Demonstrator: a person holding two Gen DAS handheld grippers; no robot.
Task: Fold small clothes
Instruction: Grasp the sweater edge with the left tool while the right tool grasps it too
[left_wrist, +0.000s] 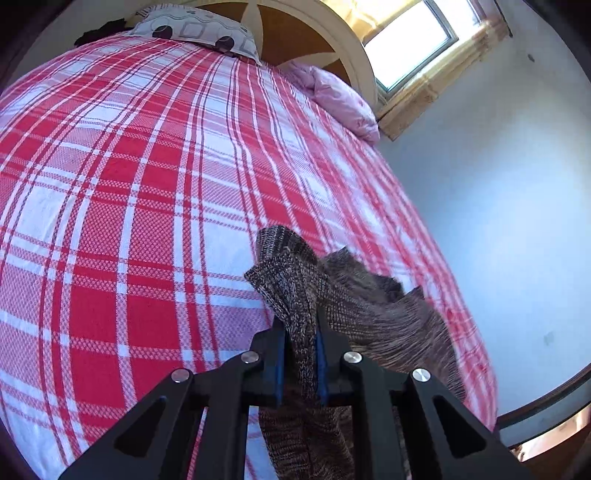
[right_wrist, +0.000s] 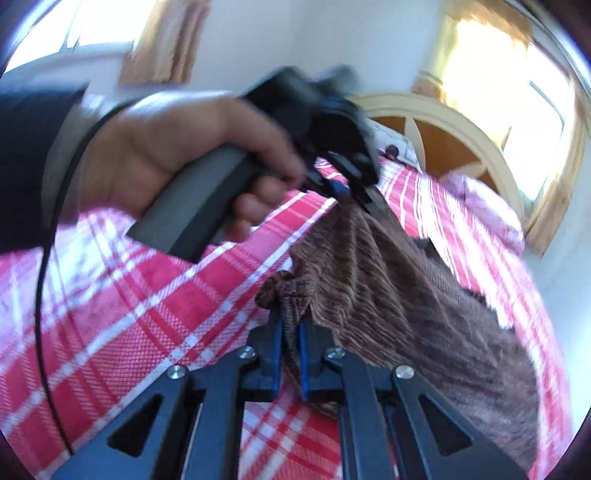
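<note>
Blurring right view, garment (left_wrist: 369, 306) cut off below, left gripper (left_wrist: 301, 354) fingers clenched on garment edge, right gripper (right_wrist: 290, 343) fingers clenched on bunched corner, over bed (left_wrist: 129, 184).

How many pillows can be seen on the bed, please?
2. A grey patterned pillow lies at the headboard; a pink pillow lies near the window. Others may be hidden.

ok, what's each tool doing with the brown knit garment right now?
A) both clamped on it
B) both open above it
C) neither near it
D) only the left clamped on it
A: the left tool pinches a bunched fold of the brown knit garment, and the right tool is shut on another part of it above the plaid bedspread.
</note>
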